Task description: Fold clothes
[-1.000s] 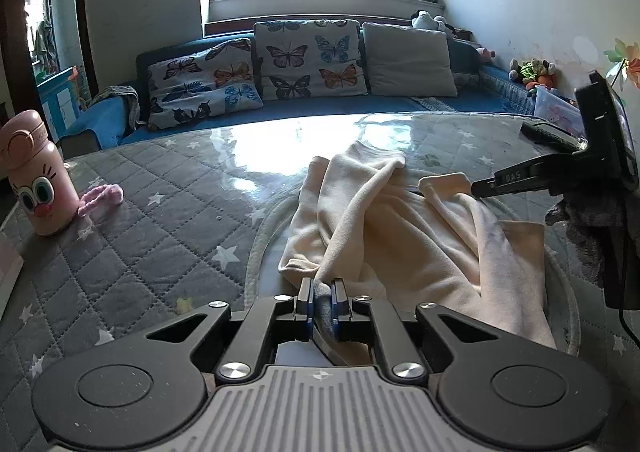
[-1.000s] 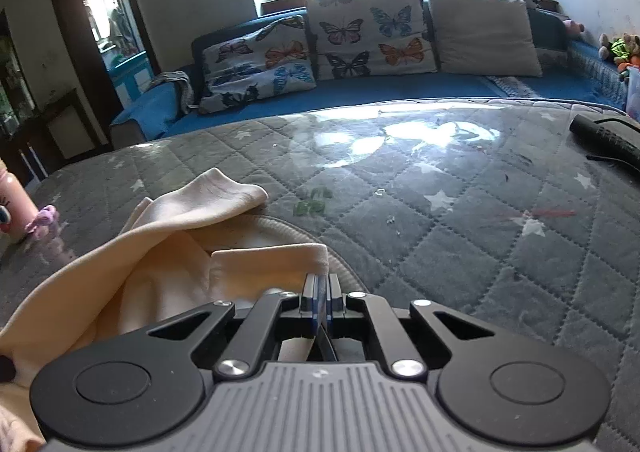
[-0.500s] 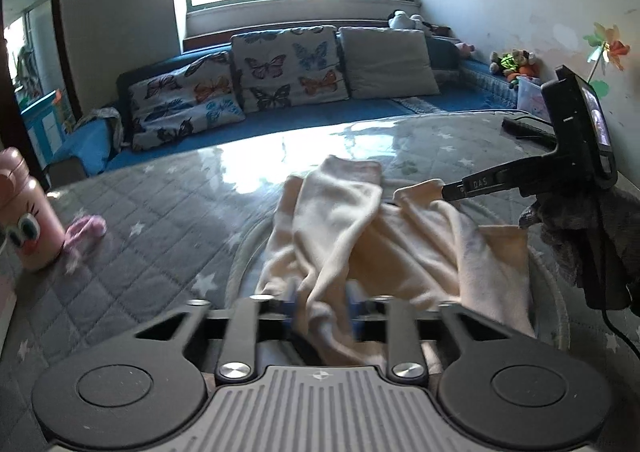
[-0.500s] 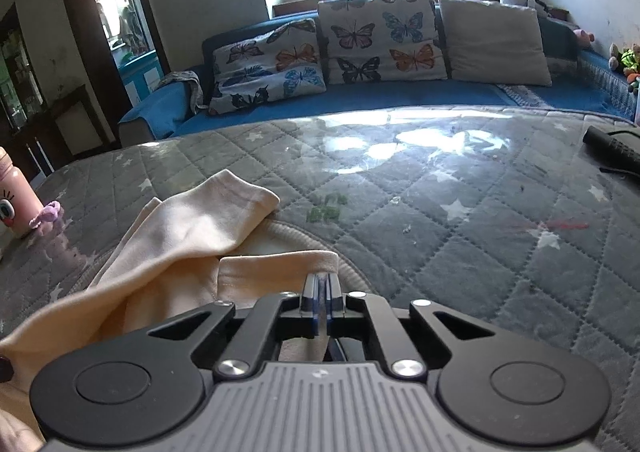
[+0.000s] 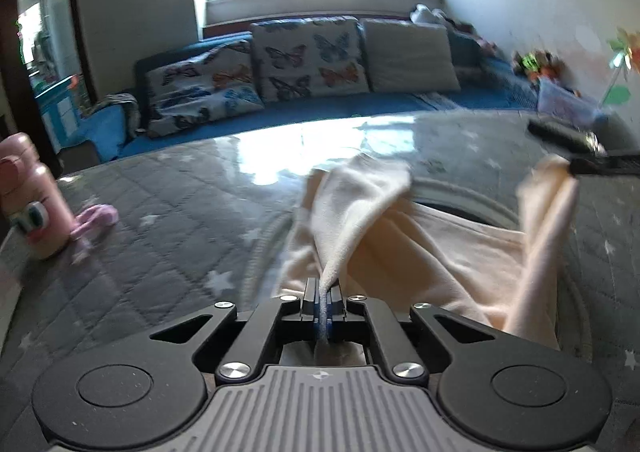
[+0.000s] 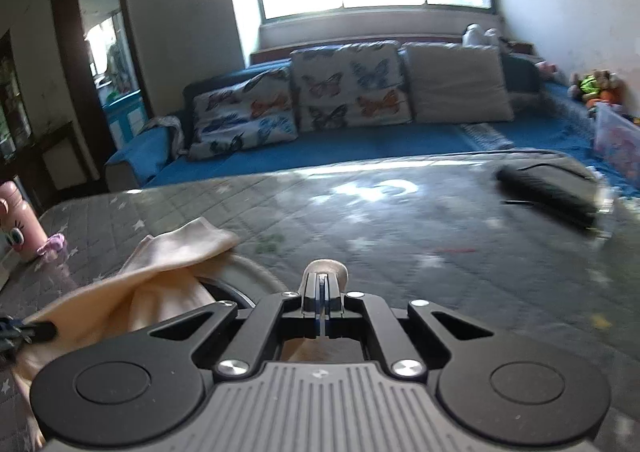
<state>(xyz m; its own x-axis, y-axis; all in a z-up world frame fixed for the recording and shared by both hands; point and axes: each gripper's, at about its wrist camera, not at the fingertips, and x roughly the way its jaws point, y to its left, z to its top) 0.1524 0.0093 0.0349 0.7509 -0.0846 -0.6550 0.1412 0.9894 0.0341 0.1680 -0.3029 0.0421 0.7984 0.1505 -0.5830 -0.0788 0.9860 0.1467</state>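
A cream garment lies rumpled on the grey star-quilted table. In the left wrist view my left gripper has its jaws closing tight on a fold of that cloth, which rises from the pads. My right gripper is shut on another edge of the garment; a small cream tuft pokes out past its fingertips. From the left, the right gripper appears lifted at the far right, with cloth hanging from it. The rest of the garment drapes to the left, towards the left gripper.
A pink bottle and a pink hair tie stand at the table's left edge. A black oblong object lies at the back right. Behind the table runs a blue sofa with butterfly cushions.
My left gripper opened around the cloth, then shut again on a fold. My right gripper rose and moved away to the right, lifting its edge of the garment off the table.
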